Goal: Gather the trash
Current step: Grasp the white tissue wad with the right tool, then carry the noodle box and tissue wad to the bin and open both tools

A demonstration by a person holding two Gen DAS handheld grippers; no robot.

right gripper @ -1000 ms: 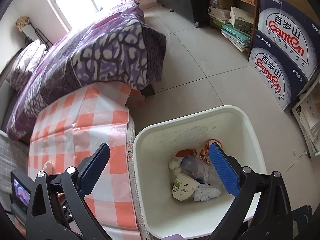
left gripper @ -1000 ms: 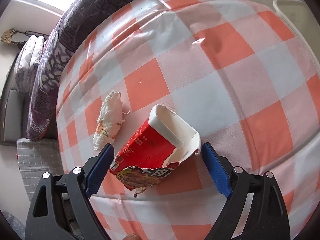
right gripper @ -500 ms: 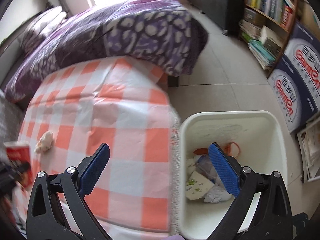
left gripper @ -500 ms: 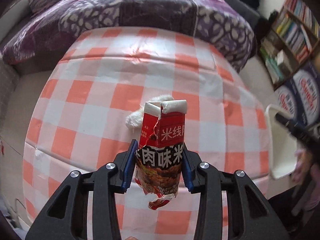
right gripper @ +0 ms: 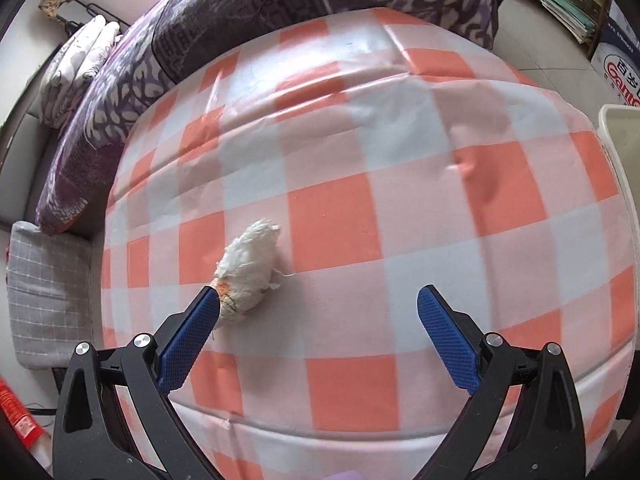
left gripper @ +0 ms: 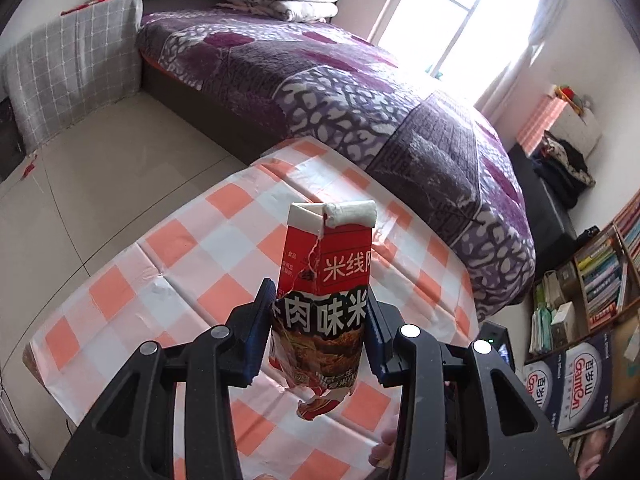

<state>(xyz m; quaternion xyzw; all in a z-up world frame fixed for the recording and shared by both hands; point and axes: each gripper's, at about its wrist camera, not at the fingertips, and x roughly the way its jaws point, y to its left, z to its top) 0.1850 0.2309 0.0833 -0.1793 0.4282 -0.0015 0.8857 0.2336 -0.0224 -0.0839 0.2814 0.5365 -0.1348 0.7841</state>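
Observation:
A torn red noodle carton (left gripper: 328, 264) with a white rim stands upright between the blue pads of my left gripper (left gripper: 320, 304), which is shut on its lower half and holds it in the air above the checked table (left gripper: 180, 248). A crumpled white tissue wad (right gripper: 248, 268) with an orange stain lies on the tablecloth (right gripper: 400, 200). My right gripper (right gripper: 320, 294) hangs open just above the table; its left fingertip (right gripper: 208, 300) is right beside the wad's near end, and nothing sits between its fingers.
A white bin (right gripper: 624, 132) stands past the table's right edge. A purple-covered bed (left gripper: 360, 92) borders the table's far side. Blue water boxes (left gripper: 576, 376) and a bookshelf (left gripper: 600, 280) stand to the right. Part of a hand (left gripper: 384, 444) shows low down.
The left gripper shut on the red carton, lifted it off the table and rolled it upright. The right gripper swung from over the bin to over the table, ending beside the tissue wad.

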